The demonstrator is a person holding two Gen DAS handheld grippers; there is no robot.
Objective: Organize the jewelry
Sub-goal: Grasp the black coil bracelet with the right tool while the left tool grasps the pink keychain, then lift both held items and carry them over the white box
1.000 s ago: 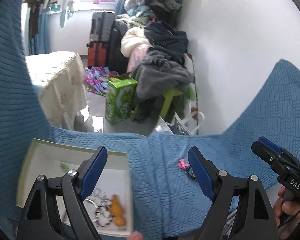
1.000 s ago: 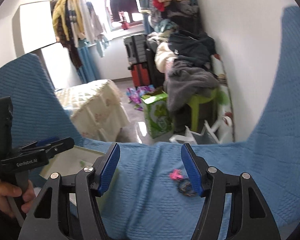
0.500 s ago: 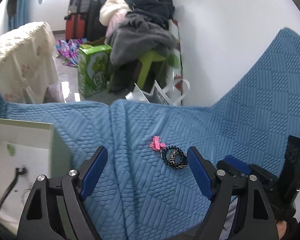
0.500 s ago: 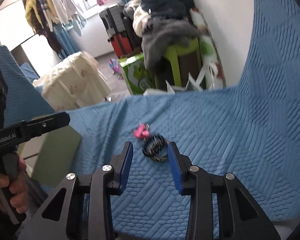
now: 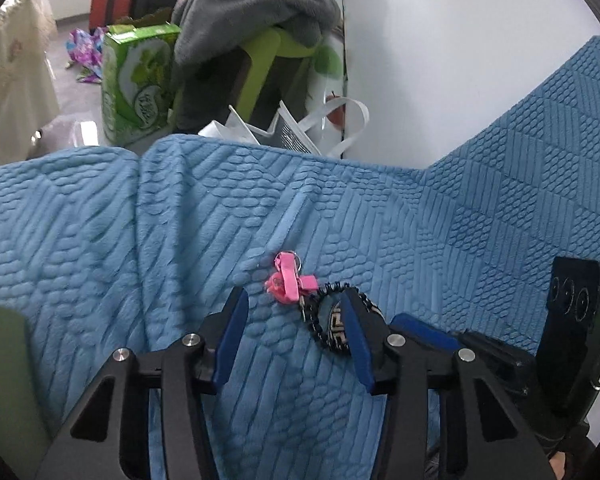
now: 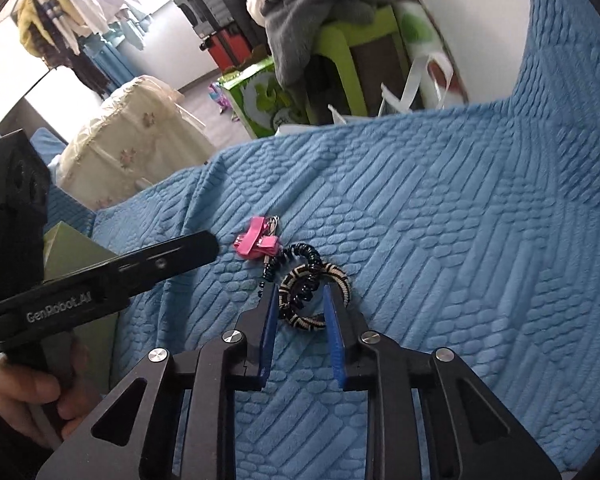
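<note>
A pink clip (image 5: 290, 280) (image 6: 256, 242), a black coil tie (image 6: 300, 260) and a black-and-cream striped band (image 5: 336, 332) (image 6: 314, 298) lie together on the blue quilt (image 5: 180, 240). My left gripper (image 5: 296, 312) is low over the quilt with its jaws closing. The clip sits just beyond the gap, and the gripper's right finger covers part of the coil and band. My right gripper (image 6: 300, 296) is closing with the near side of the striped band between its pads; I see no firm press. The left gripper (image 6: 140, 268) reaches in from the left in the right wrist view.
A pale green box (image 6: 80, 260) (image 5: 0, 344) stands on the quilt at the left. Past the quilt's far edge are a white bag (image 5: 300, 128), a green carton (image 5: 136, 80) and a lime stool (image 5: 268, 64) piled with grey clothes. A hand (image 6: 20, 392) holds the left gripper's handle.
Both grippers have dropped and tilted down onto the jewelry pile, and both pairs of jaws have narrowed. The green box has slid almost out of the left wrist view.
</note>
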